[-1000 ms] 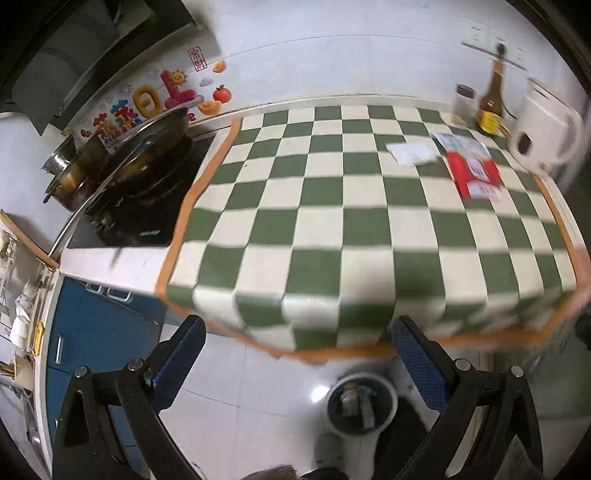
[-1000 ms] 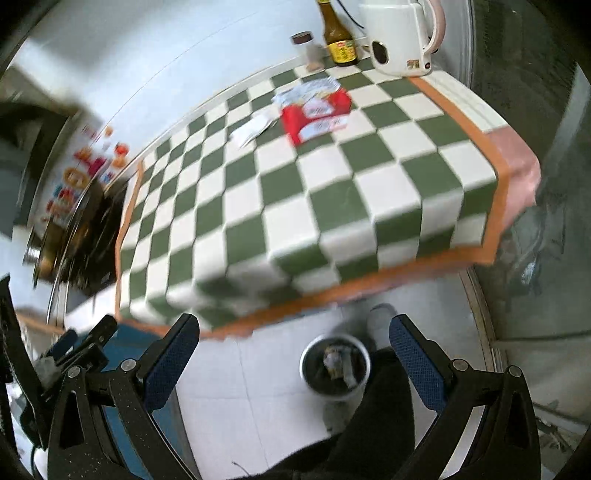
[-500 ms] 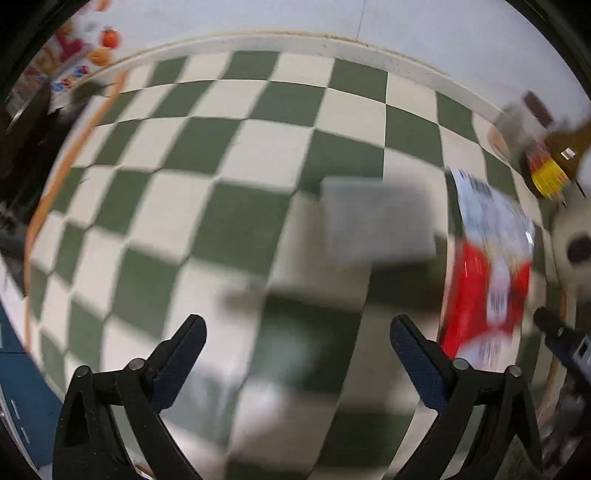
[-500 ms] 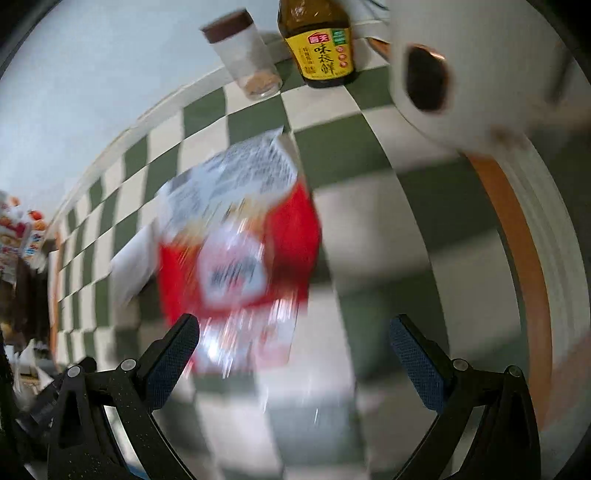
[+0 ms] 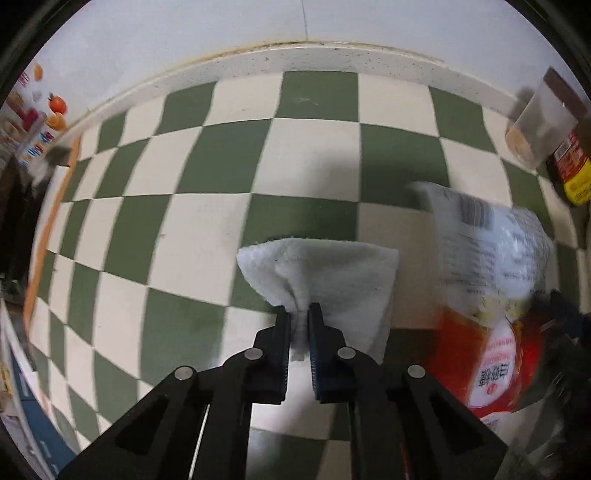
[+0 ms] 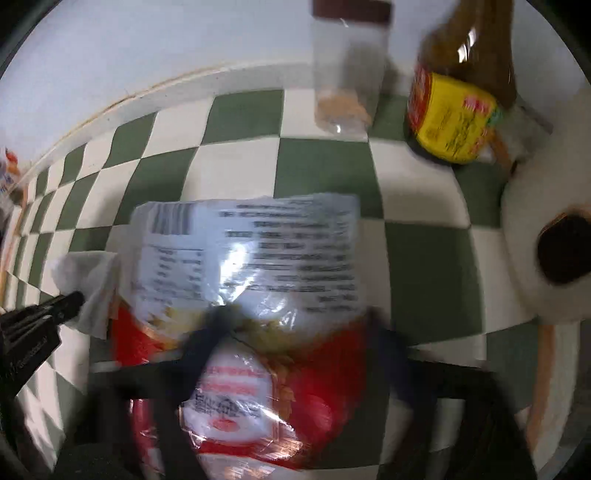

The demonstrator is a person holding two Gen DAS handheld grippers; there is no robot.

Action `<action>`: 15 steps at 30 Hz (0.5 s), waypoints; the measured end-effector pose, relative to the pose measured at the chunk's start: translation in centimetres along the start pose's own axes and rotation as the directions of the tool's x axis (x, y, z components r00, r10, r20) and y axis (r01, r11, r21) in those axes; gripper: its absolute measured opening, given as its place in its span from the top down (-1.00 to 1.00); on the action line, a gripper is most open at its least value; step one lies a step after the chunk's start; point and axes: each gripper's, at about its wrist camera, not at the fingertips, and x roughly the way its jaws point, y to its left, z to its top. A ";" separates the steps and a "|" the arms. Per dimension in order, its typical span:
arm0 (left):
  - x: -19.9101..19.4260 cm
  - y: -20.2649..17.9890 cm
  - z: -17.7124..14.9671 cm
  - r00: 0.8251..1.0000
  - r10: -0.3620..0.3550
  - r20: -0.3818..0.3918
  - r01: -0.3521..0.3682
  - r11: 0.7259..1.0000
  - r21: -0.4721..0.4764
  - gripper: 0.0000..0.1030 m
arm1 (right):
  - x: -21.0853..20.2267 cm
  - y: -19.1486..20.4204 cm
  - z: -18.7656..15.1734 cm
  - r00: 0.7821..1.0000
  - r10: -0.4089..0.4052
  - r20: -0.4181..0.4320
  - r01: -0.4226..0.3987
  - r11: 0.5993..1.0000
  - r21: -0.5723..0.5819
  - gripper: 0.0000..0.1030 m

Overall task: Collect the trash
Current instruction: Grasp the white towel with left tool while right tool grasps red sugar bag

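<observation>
A white paper napkin [image 5: 325, 280], soft and fuzzy-edged, lies on the green-and-cream checked cloth [image 5: 207, 162], bunched at its near edge where the left gripper [image 5: 298, 317] pinches it, jaws just closed on the fold. Just beside it lies a glossy plastic snack wrapper [image 6: 255, 258], white with printed text and a barcode at the far end, red with a label at the near end. The right gripper [image 6: 295, 321] straddles it, its blurred jaws just closing in; whether the pads press on the film I cannot tell. The cloth has an orange border and meets a pale wall [image 5: 258, 29]. Only the right view shows the whole clear brown-lidded jar [image 6: 347, 74], the brown bottle [image 6: 461, 92] with its yellow label, and a rounded white appliance [image 6: 535, 236].
</observation>
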 end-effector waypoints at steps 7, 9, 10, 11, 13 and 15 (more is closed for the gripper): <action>-3.3 1.1 -2.7 0.991 0.106 0.079 -0.107 0.994 0.010 0.88 | -2.9 -2.3 0.1 0.991 0.106 0.076 -0.113 0.989 0.092 0.99; -5.3 1.7 -3.7 0.988 0.107 0.107 -0.108 0.994 -0.001 0.88 | -4.8 -2.8 0.0 0.986 0.126 0.113 -0.138 0.984 0.109 0.99; -5.9 1.8 -3.7 0.987 0.106 0.120 -0.106 0.994 -0.006 0.88 | -5.9 -3.0 -0.4 0.983 0.131 0.125 -0.145 0.983 0.113 0.99; -6.6 1.5 -3.7 0.985 0.108 0.134 -0.108 0.994 -0.008 0.88 | -7.1 -3.2 -0.5 0.979 0.138 0.147 -0.156 0.981 0.115 0.99; -8.7 2.0 -4.5 0.979 0.112 0.173 -0.111 0.994 -0.014 0.88 | -9.2 -3.4 -1.5 0.973 0.151 0.177 -0.172 0.978 0.116 0.99; -11.1 2.3 -5.3 0.970 0.112 0.218 -0.112 0.994 -0.014 0.88 | -11.1 -3.4 -2.2 0.967 0.155 0.203 -0.179 0.978 0.106 0.99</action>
